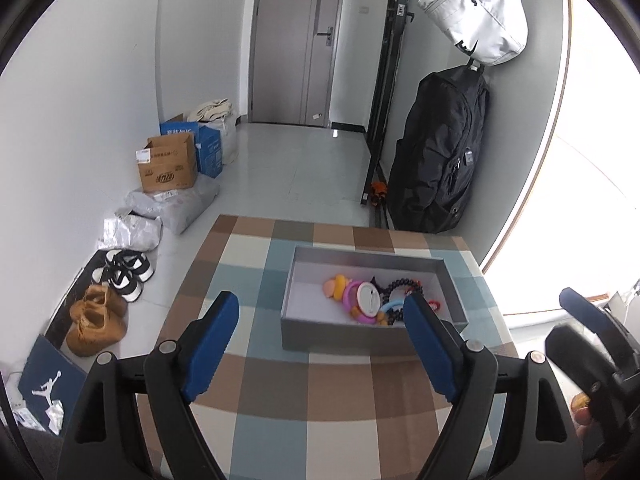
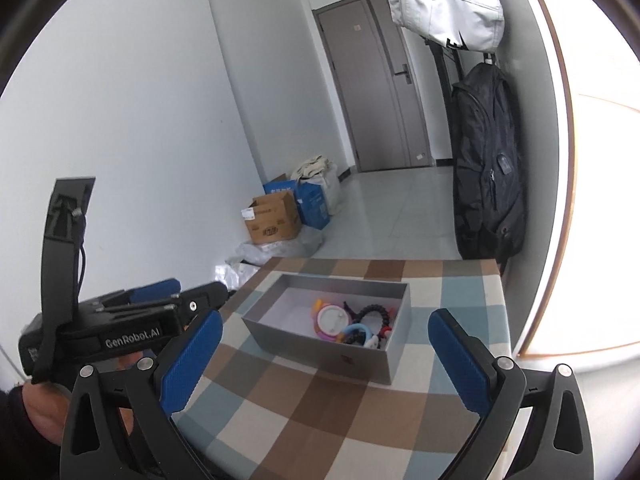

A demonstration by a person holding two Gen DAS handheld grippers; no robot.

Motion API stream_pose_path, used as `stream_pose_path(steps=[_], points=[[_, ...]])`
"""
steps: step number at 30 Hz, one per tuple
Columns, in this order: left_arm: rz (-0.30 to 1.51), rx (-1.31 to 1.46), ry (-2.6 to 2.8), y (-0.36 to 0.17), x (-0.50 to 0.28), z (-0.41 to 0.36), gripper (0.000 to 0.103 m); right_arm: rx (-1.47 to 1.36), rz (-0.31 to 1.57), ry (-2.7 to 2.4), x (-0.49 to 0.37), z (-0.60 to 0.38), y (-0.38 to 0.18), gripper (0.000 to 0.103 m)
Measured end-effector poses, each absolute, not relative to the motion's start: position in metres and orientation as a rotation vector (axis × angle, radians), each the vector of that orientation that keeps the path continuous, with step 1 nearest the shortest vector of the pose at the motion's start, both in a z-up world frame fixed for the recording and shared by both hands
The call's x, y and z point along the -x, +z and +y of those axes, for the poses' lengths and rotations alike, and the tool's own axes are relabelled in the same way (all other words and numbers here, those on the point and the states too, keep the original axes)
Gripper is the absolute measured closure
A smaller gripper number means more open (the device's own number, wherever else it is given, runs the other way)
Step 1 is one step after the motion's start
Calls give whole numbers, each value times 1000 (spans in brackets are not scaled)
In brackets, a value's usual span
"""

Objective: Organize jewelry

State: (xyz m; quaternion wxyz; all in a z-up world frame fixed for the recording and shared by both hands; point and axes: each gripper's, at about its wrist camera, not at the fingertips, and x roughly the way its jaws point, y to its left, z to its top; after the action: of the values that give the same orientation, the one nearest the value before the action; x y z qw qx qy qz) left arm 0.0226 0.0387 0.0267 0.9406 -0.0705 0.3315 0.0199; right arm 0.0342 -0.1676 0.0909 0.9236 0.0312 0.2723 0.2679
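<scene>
From the left wrist view, our left claw (image 1: 322,322) stands released, nothing between its blue pads. Just ahead of it on the checked bench (image 1: 340,392) sits the grey box (image 1: 362,338), and the jewelry (image 1: 370,300) lies heaped in the box's right half, ahead and slightly right of the claw. No pieces show loose on the cloth, so we judge the gathering step largely done.

From the right wrist view, our right claw (image 2: 326,354) is likewise released and empty. The box lies ahead between its fingers, jewelry toward its right end. The next move, if any, probably calls for reaching into the box to separate the tangled pieces.
</scene>
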Motion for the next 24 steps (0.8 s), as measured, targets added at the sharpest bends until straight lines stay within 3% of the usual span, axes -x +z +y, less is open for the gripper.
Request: stream_pose_path(steps=[24], points=[[678, 116, 36, 23, -21, 33, 22, -56, 573, 524, -37, -170, 78, 0]])
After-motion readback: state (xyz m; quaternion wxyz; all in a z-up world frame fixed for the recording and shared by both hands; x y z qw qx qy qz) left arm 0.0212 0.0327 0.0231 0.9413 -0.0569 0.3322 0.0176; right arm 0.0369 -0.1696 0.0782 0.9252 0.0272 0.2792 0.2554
